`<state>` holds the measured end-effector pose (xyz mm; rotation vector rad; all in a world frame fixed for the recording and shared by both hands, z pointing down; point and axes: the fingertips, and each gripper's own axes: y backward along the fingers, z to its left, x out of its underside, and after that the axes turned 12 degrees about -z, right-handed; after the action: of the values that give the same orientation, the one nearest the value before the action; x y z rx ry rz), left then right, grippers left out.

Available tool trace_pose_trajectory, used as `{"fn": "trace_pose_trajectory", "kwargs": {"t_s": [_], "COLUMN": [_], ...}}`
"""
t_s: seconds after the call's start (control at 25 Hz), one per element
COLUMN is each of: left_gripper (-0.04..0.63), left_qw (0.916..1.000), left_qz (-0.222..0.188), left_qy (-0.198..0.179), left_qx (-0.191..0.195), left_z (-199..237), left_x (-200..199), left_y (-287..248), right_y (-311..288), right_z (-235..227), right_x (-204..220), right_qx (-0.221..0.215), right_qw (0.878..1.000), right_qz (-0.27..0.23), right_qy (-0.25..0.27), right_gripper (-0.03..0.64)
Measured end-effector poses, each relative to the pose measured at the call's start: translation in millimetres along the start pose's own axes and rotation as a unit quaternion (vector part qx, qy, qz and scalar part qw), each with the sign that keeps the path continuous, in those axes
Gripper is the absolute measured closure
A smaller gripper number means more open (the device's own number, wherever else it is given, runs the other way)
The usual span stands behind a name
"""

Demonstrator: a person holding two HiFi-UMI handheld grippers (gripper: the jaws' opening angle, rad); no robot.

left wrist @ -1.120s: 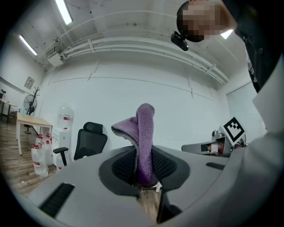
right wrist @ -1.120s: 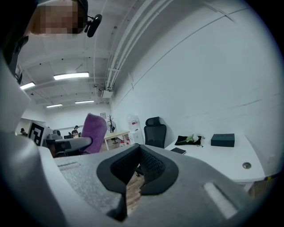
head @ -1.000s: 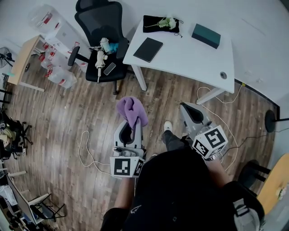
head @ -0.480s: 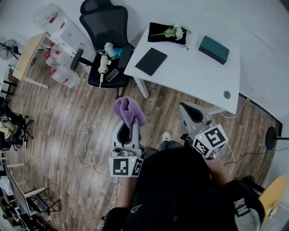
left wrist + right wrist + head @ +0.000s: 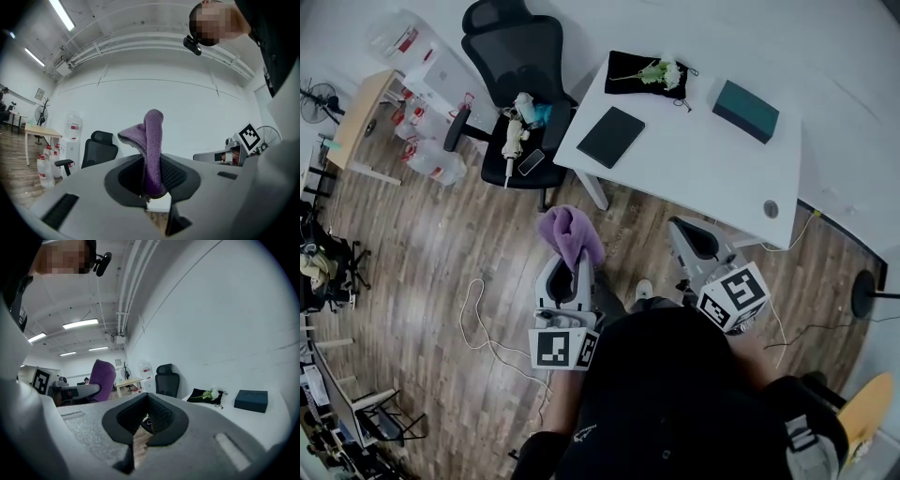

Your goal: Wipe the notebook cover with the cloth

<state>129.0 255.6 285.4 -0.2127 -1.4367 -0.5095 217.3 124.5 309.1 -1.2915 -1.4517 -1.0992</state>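
Observation:
The dark notebook (image 5: 610,137) lies flat near the left end of the white table (image 5: 694,159). Below the table's near edge, over the wooden floor, my left gripper (image 5: 571,265) is shut on a purple cloth (image 5: 570,234). In the left gripper view the cloth (image 5: 152,145) stands folded upright between the pads of the left gripper (image 5: 152,177). My right gripper (image 5: 695,236) is held beside it to the right, short of the table. In its own view the right gripper (image 5: 149,414) has its pads together with nothing in them. Both grippers are well apart from the notebook.
A teal box (image 5: 745,97) and a black pouch with a white flower (image 5: 647,71) sit at the table's far side. A black office chair (image 5: 517,84) loaded with small items stands left of the table. A cable (image 5: 478,314) lies on the floor; water jugs (image 5: 427,155) stand far left.
The table and notebook have come nearer in the head view as the person moved toward them. The left gripper still holds the cloth; both grippers keep their pose.

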Motion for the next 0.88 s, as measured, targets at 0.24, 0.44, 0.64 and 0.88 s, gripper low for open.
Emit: {"fn": "trace_pose_trajectory", "kwargs": {"t_s": [0.24,0.44,0.64,0.88], "left_gripper": [0.520,0.520,0.520,0.520], "left_qw": [0.9999,0.9995,0.9980,0.9945], "left_qz": [0.002,0.003,0.011,0.019], "left_qy": [0.002,0.009,0.019,0.027], "left_qx": [0.012,0.029,0.060,0.100], "left_z": [7.9,20.5,36.3,59.3], "left_x": [11.9,16.8,26.4,33.5], "left_y": [-22.5,-49.9,-89.1,-145.1], "right_y": [-11.2,-28.9,-54.8,-93.9], "right_z": [-20.2,-38.1,-57.0,-82.1], "right_x": [2.3,-1.6,-3.3,-7.1], "right_qx": [0.019,0.040,0.070,0.106], "right_qw": [1.000,0.999,0.997,0.994], "right_qz": [-0.004,-0.006,-0.006,-0.010], "right_qy": [0.005,0.014,0.019,0.018], "right_gripper": [0.615,0.614,0.615,0.615]}}
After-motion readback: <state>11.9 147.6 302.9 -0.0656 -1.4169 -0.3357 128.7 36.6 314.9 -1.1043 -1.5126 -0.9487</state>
